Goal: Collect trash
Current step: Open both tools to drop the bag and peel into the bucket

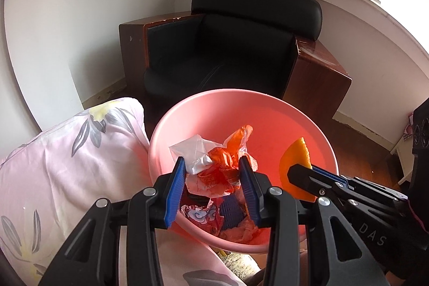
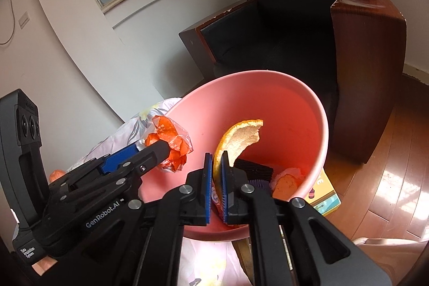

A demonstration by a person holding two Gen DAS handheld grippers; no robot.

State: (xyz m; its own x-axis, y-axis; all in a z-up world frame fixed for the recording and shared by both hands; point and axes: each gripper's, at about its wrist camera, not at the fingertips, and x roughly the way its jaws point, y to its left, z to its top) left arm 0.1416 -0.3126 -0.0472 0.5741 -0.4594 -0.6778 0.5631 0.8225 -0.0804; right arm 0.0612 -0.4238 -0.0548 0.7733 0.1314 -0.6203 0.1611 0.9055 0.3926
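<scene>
Two grippers are over one big pink bin, and both are bringing trash to it. This looks like the dropping step: the trash is over the open mouth of the bin, and the next move should be to let go.

The bin is the biggest thing here. It sits just beside a flowery pink pillow, with a black armchair behind it on the wooden floor. The bin tips a little toward the cameras, so we can look right in. Some trash already lies at the bottom: wrappers, something dark, and something purple. I cannot tell just what each piece is.

The left gripper holds a crumpled plastic bag, orange and clear, with white paper stuck in it. Its jaws stand about half open, with the bag bunched up between them. The bag hangs over the near left rim of the bin, partly inside the mouth. It is soft and light, so it may cling to a jaw when the jaws open. A small shake could help.

The right gripper holds a curved orange peel. Its jaws are almost closed, pinching the thin bottom edge of the peel. The peel stands up from the jaws, inside the near right side of the bin. It should fall straight down once the jaws open wide.
</scene>
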